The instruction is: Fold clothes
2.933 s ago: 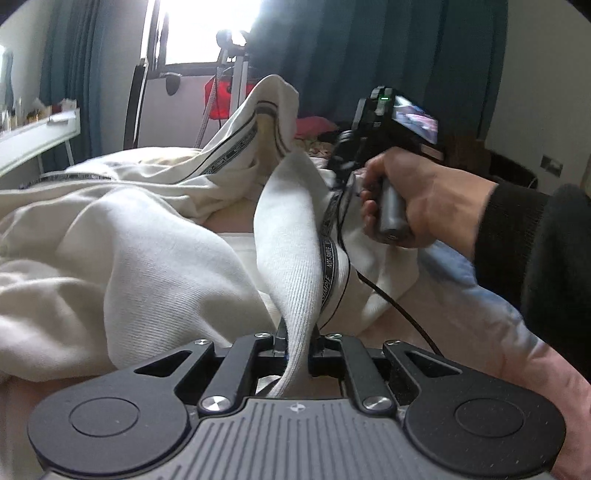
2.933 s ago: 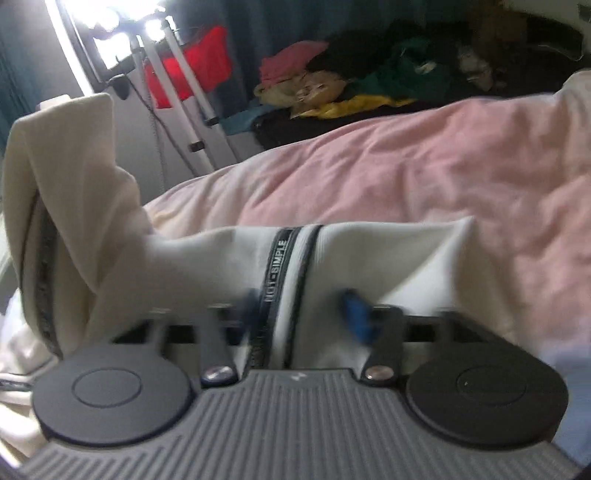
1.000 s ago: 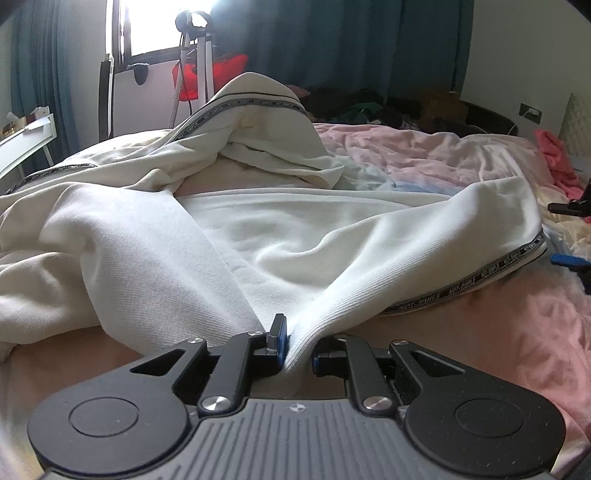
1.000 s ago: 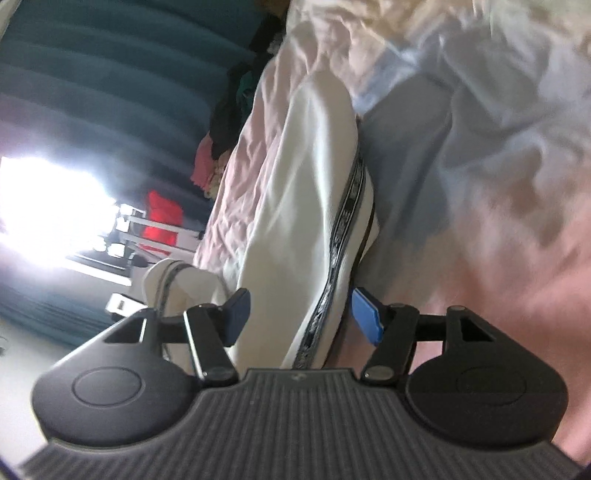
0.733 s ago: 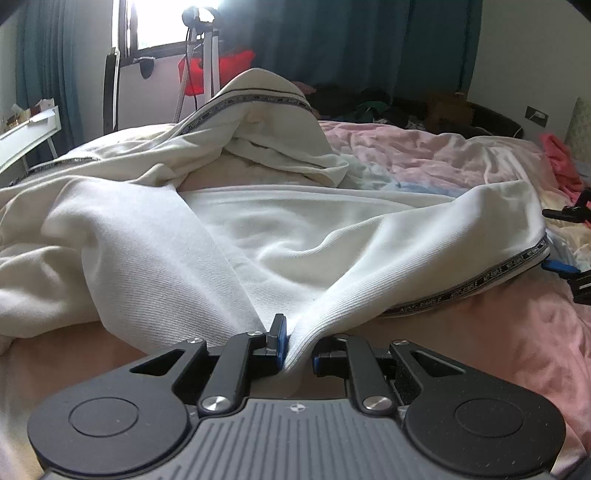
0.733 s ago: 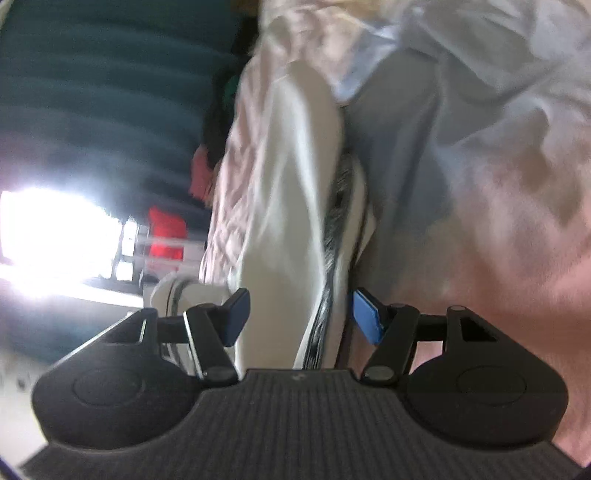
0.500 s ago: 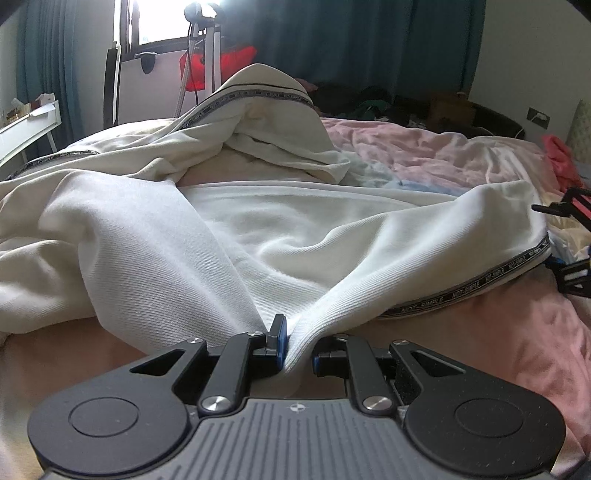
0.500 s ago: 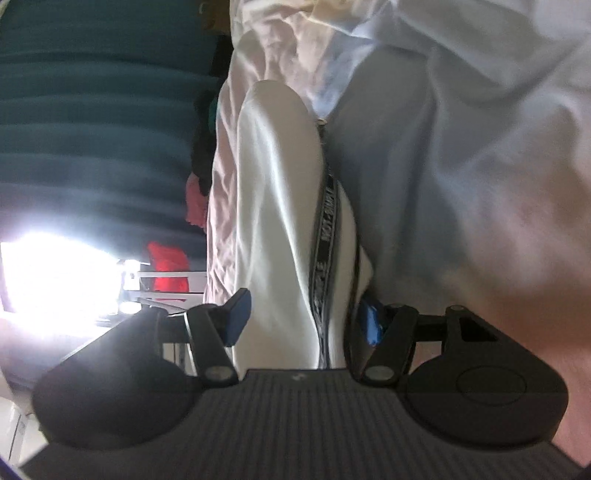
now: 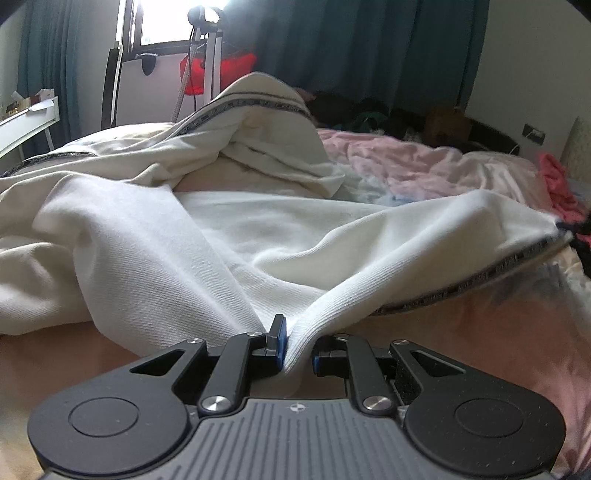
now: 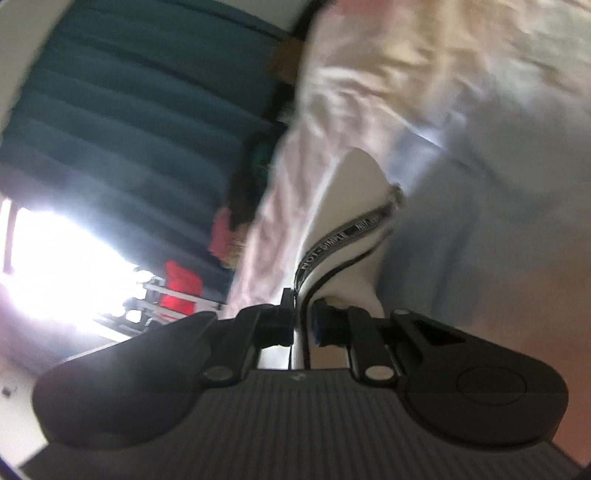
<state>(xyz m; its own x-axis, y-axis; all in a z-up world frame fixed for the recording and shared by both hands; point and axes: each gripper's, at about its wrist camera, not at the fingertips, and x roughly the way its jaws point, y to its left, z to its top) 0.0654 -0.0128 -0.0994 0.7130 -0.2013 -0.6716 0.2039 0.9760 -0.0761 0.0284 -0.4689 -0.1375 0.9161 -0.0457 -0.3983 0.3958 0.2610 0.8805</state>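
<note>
A lived-in home bedroom is showing here: a rumpled pink quilted bedspread is covering a bed, long teal curtains are hanging beside a bright window, loose clothes are piling up at the far edge, and a white desk is standing by the wall.

Left gripper: black linkage arms, silver pivot screws, blue finger pads, grey ribbed housing with small crosshair mark, round black discs either side. Right gripper: same build, blue pad visible on one finger; view blurred.
</note>
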